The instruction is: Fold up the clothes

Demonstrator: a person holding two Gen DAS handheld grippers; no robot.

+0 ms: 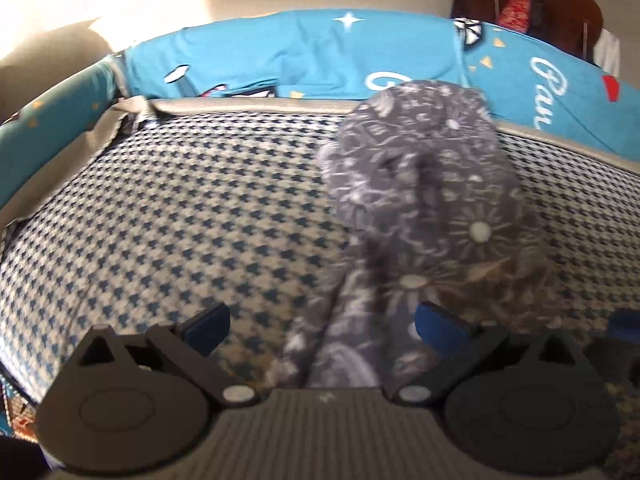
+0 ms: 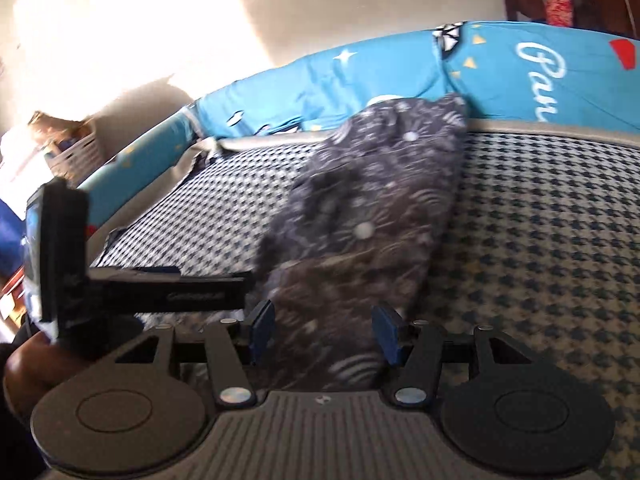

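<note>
A dark grey garment (image 1: 420, 200) with a pale floral print lies bunched in a long strip on the houndstooth bed cover (image 1: 180, 220). It is blurred in both views. My left gripper (image 1: 324, 328) is open wide, and the near end of the garment runs between its blue pads (image 1: 208, 328), closer to the right one. My right gripper (image 2: 324, 334) is open about half as wide, with the same garment (image 2: 368, 208) filling the gap between its pads (image 2: 262, 332). The left gripper's black body (image 2: 160, 288) shows at the left of the right wrist view, beside the garment.
Turquoise printed bedding (image 1: 300, 52) is rolled along the far edge of the bed. A dark wooden chair with red cloth (image 1: 520, 4) stands behind it on the right. A wicker basket (image 2: 76, 148) sits by the sunlit wall. A hand (image 2: 24, 368) shows at the lower left.
</note>
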